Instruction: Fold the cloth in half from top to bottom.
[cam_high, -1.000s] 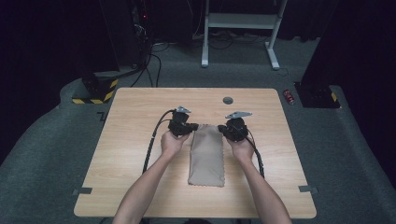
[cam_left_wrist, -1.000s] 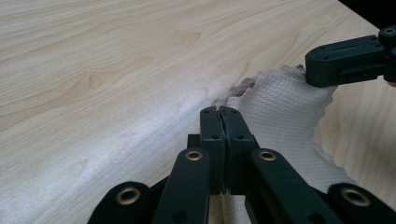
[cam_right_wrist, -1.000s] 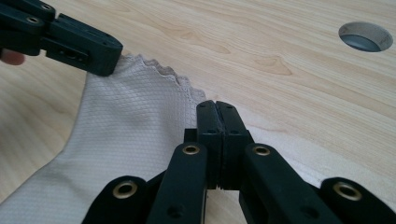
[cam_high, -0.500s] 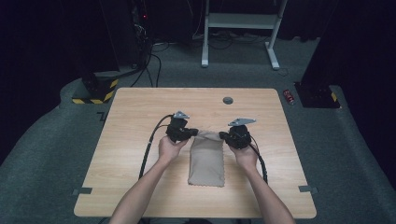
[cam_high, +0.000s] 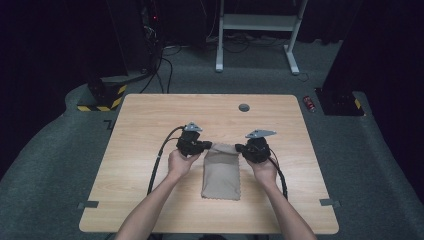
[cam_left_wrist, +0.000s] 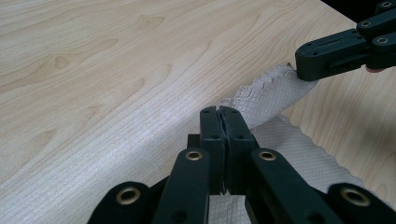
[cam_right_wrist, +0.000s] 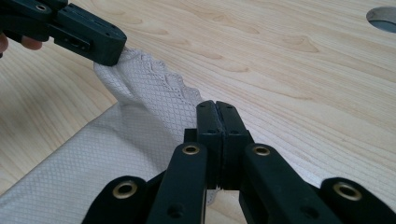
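- beige cloth (cam_high: 221, 171) lies folded mid table (cam_high: 150, 120), long side running toward the person
- left gripper (cam_high: 206, 146) fingers clenched on the cloth's far left corner
- right gripper (cam_high: 241, 148) fingers clenched on the far right corner
- far edge lifted off the table, stretched between both grippers; scalloped hem visible
- round hole (cam_high: 244, 107) in the table beyond the cloth

High view: fixed overhead, person's side, facing forward and down, far enough for whole light wooden table (cam_high: 150, 120). Gripper views: each rides low, close along own black jaws, facing opposite gripper. Shared by all: scalloped edge of beige waffle-weave cloth (cam_left_wrist: 275, 93) (cam_right_wrist: 149, 88) (cam_high: 221, 172).
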